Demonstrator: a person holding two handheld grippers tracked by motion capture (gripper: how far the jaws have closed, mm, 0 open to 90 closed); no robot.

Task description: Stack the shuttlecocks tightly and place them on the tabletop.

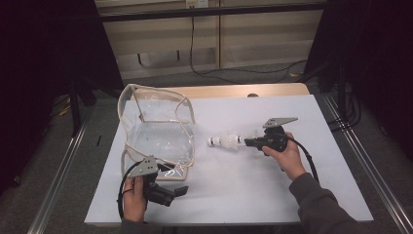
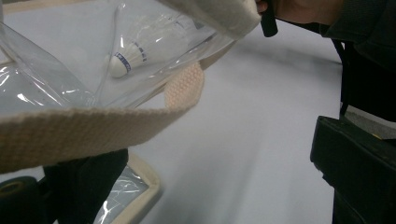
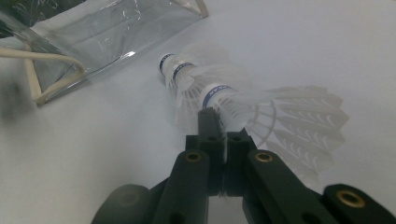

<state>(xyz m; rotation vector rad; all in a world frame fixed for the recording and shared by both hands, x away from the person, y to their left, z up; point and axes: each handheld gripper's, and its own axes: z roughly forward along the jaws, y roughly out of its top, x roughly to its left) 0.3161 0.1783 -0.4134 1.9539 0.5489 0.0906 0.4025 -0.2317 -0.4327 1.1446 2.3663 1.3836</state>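
A clear plastic bag with beige trim stands open at the table's left. My left gripper sits at its near corner, jaws wide apart, with the bag's beige strap draped over one jaw. Through the clear bag shows a stack of white shuttlecocks. My right gripper is shut on the feather end of those nested shuttlecocks, cork ends pointing at the bag, a short gap from its right side. In the right gripper view the jaws pinch the rear feathers of the shuttlecocks, with the bag beyond.
A white sheet covers the table, with a wooden edge at the back. Metal rails run along both sides, and cables lie on the floor behind.
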